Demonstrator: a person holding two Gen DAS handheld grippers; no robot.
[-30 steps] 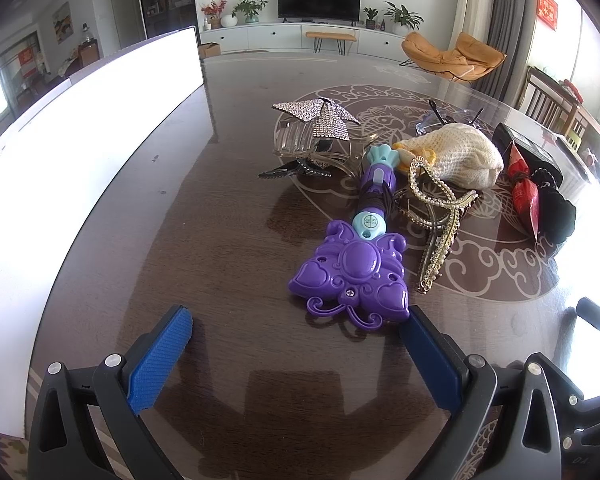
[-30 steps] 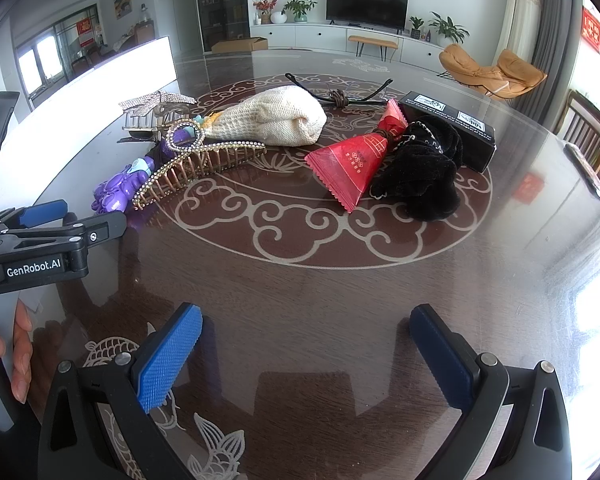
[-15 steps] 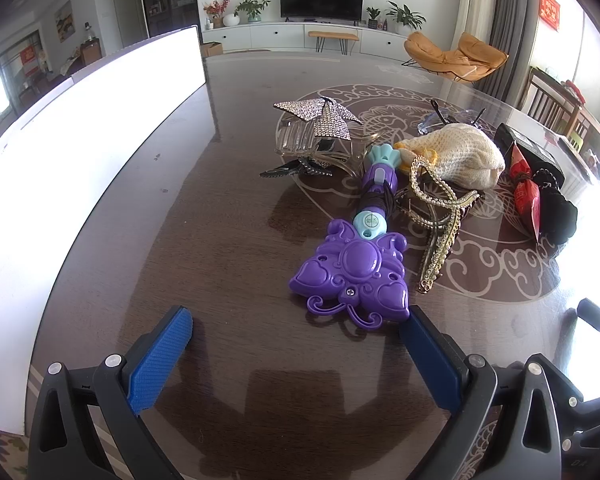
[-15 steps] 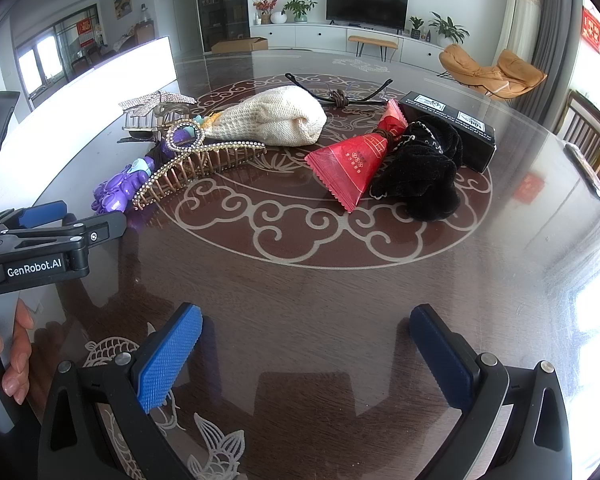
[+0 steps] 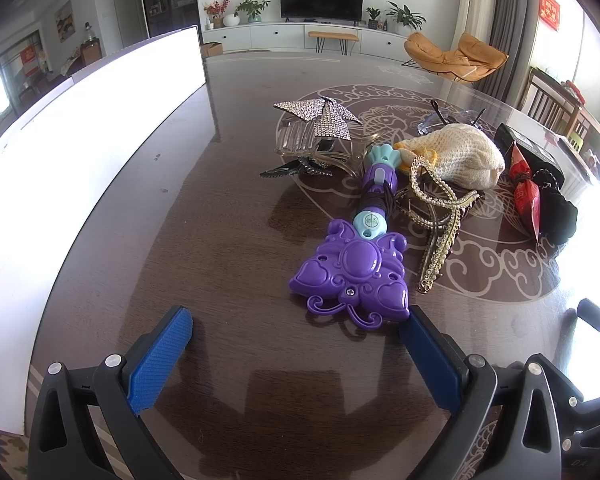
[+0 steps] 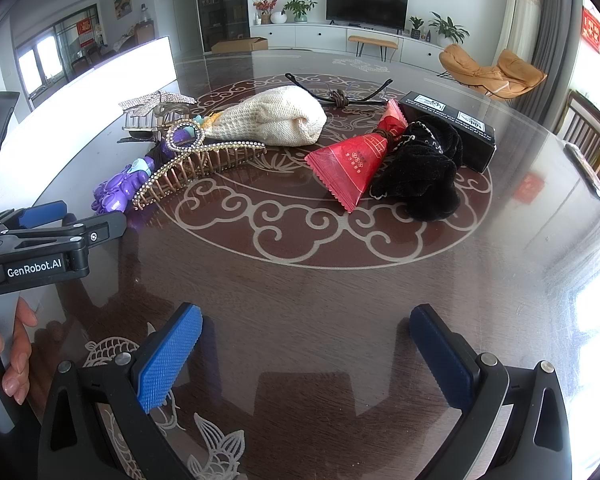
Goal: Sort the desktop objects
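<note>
- Jaws on both tools stand wide apart and grip nothing: the left gripper [image 5: 296,344] hovers low over the dark table [image 5: 204,240], and so does the right gripper [image 6: 306,350].
- Left side: the purple toy wand [image 5: 356,264] lies just beyond the left gripper, its butterfly head nearest, almost touching the right-hand blue pad [image 5: 428,354].
- Long axis: the wand runs near to far (leaning slightly right), so its handle points away from the jaws toward the cream knitted pouch [image 5: 464,156].
- Centre: a beaded hair claw [image 5: 440,216] lies against the wand's right flank, touching or overlapping the handle.
- Right side: the red packet [image 6: 356,160] and black scrunchie [image 6: 424,176] lie well beyond the right gripper.
- Judgement: the left gripper is nearer the wand; a short shift right would centre the head between its jaws.
</note>
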